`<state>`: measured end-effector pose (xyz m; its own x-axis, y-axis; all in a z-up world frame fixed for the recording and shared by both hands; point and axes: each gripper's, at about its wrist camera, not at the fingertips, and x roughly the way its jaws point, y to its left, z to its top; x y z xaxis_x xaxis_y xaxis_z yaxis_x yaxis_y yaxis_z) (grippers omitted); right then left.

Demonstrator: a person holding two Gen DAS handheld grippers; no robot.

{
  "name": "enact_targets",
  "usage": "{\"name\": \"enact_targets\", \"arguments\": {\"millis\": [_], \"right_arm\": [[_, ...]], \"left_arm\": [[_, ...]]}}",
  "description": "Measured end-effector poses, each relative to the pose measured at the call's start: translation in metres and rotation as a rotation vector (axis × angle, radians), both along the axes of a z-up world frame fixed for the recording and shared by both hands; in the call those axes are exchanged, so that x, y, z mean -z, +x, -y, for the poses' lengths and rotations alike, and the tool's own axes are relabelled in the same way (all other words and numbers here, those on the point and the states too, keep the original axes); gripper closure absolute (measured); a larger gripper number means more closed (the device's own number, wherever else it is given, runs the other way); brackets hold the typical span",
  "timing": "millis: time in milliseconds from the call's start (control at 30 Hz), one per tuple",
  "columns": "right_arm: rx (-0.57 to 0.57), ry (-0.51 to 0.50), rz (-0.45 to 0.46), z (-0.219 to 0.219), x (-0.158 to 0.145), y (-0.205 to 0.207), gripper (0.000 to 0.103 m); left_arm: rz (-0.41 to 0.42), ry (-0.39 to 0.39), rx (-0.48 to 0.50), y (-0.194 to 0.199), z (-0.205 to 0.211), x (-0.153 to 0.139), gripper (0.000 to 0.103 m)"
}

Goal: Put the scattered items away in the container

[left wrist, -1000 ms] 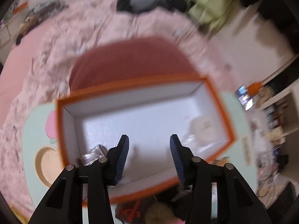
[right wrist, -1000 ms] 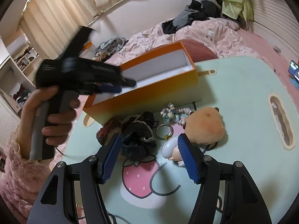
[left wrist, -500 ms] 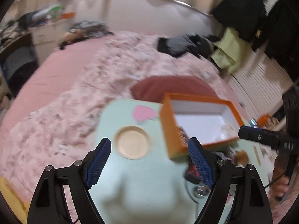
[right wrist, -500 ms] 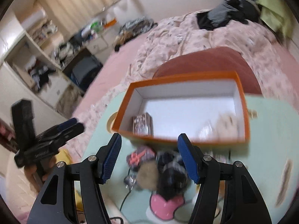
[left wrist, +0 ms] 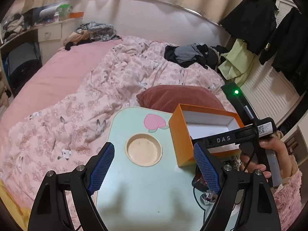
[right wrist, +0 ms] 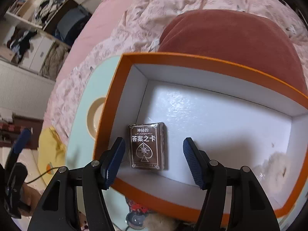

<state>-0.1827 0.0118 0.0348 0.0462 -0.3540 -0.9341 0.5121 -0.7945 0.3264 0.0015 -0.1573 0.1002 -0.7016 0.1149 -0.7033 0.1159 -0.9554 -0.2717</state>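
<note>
Right gripper (right wrist: 154,161): jaws spread wide, nothing pinched, nothing touched. It is held above the orange box (right wrist: 123,88), looking down into the white interior. A dark card deck (right wrist: 147,147) is seen lying flat on the box floor near the left wall, framed between the blue finger pads (right wrist: 113,163) but well below them. A pale fluffy item (right wrist: 277,163), blurred, is seen in the box's right corner.

Left gripper (left wrist: 154,169): jaws spread wide, empty, held over the mint-green lap table (left wrist: 138,196), beside the round recess (left wrist: 144,149). The box (left wrist: 181,134) stands at the table's right side.

In the left view, the right gripper's body is seen gripped by the right hand (left wrist: 269,154), extended over the box. Small scattered items (left wrist: 202,184) are partly visible on the table by the box's near edge, too hidden to identify.
</note>
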Motion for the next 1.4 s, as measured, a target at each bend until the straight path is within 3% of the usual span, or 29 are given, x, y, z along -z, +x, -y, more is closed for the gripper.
{"name": "enact_targets", "arguments": {"millis": [133,300,367,400,567,733,900,1000,1100,1267,1400], "right_arm": [[-0.050,0.057,-0.001,0.008,0.009,0.001,0.040],[-0.040,0.192,-0.100,0.009,0.006,0.004,0.040],[-0.016,0.243,-0.124,0.003,0.005,0.001,0.057],[-0.009,0.252,-0.130,0.000,0.005,0.000,0.058],[0.019,0.224,-0.168,-0.014,-0.001,-0.003,0.061],[0.106,0.086,-0.229,-0.048,-0.038,-0.004,0.061],[0.131,-0.021,-0.351,-0.083,-0.091,0.037,0.061],[0.134,-0.058,-0.384,-0.113,-0.103,0.075,0.061],[0.133,-0.063,-0.380,-0.131,-0.087,0.104,0.061],[0.185,-0.048,-0.327,-0.145,-0.031,0.126,0.061],[0.241,-0.127,-0.335,-0.156,-0.014,0.134,0.061]], "left_arm": [[0.009,0.006,0.016,-0.001,-0.002,0.003,0.019],[0.015,-0.004,0.022,-0.001,-0.007,0.005,0.019],[0.016,-0.004,0.024,-0.001,-0.008,0.004,0.019],[0.016,-0.005,0.024,-0.001,-0.008,0.005,0.019],[0.021,-0.002,0.026,-0.001,-0.008,0.006,0.019],[0.023,-0.002,0.026,-0.001,-0.010,0.007,0.019],[0.037,-0.004,0.034,-0.002,-0.013,0.011,0.019],[0.048,-0.003,0.042,-0.003,-0.017,0.014,0.019],[0.059,-0.004,0.059,-0.005,-0.023,0.016,0.019],[0.073,-0.021,0.100,-0.007,-0.042,0.019,0.019],[0.079,-0.032,0.131,-0.010,-0.057,0.020,0.019]]}}
